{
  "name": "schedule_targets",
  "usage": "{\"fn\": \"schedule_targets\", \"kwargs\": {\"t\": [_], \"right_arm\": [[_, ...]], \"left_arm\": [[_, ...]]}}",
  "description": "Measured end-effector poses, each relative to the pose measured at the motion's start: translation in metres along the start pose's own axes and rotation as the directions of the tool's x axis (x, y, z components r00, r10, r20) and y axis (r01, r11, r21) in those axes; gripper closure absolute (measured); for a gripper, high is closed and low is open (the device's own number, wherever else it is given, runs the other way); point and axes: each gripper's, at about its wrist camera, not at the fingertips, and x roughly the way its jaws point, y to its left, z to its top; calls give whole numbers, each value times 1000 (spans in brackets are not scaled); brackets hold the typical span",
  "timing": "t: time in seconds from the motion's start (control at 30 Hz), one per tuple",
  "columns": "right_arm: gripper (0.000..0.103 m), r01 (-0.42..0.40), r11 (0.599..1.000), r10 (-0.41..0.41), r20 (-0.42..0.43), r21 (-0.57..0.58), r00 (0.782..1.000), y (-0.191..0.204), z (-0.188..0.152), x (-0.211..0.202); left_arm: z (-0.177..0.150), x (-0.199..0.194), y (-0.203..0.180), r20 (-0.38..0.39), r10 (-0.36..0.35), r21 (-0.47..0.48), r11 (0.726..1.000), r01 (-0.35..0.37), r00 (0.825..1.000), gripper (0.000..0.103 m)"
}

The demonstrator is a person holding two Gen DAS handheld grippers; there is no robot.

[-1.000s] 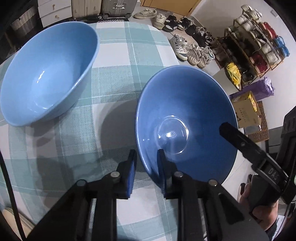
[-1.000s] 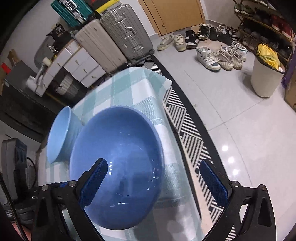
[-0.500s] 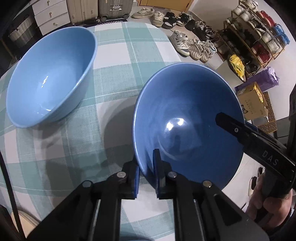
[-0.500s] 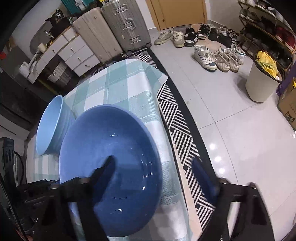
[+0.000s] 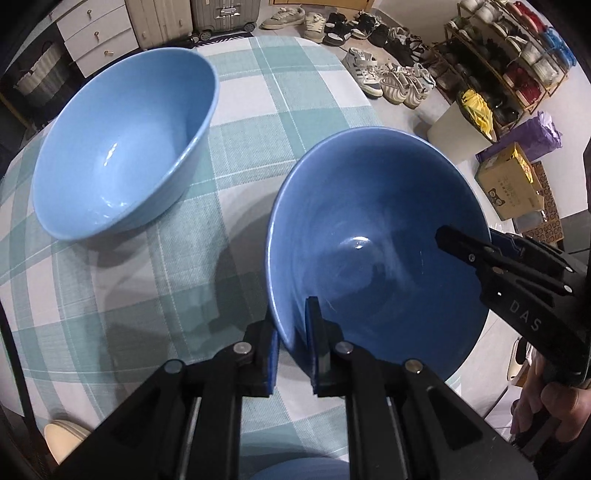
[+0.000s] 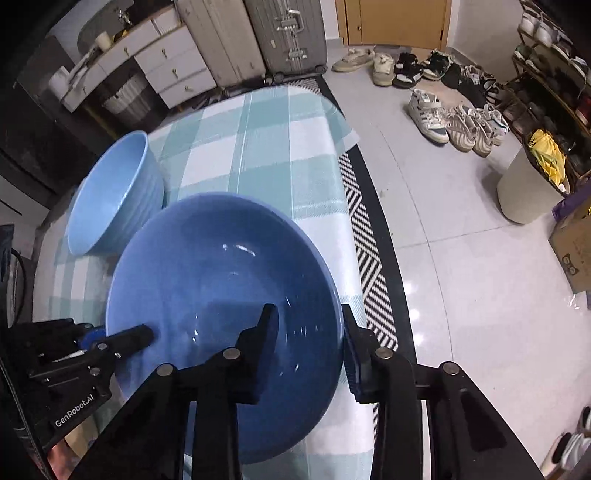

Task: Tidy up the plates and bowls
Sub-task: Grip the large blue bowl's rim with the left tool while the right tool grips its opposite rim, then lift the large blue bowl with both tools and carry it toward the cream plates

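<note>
A dark blue bowl (image 5: 373, 236) hangs tilted above the checked tablecloth (image 5: 258, 122). My left gripper (image 5: 293, 343) is shut on its near rim. My right gripper (image 6: 308, 343) is closed on the opposite rim, one finger inside, one outside; it also shows in the left wrist view (image 5: 476, 251). The same bowl fills the right wrist view (image 6: 221, 295). A light blue bowl (image 5: 122, 147) stands on the cloth to the left, apart from both grippers; it also shows in the right wrist view (image 6: 110, 192).
The table edge drops to a striped rug (image 6: 365, 236) and tiled floor. Shoes (image 5: 388, 81), a shoe rack (image 5: 509, 55), a white bin (image 6: 532, 184), a cardboard box (image 5: 509, 184), suitcases (image 6: 288, 33) and drawers (image 6: 166, 62) surround the table.
My left gripper closed on the dark bowl's rim. My right gripper came in from wide open and closed over the opposite rim. The bowl has lifted and tilted.
</note>
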Motion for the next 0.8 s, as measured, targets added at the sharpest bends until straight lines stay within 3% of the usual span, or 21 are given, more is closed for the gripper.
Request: {"fn": "schedule_targets", "kwargs": {"t": [0.3, 0.8], "right_arm": [[92, 55, 997, -55, -9, -52, 998, 8, -11, 0], [94, 42, 997, -42, -5, -68, 999, 14, -14, -12]], "left_arm": [[-6, -1, 10, -2, -19, -24, 1000, 19, 1000, 93], [-9, -13, 12, 12, -22, -36, 999, 22, 1000, 93]]}}
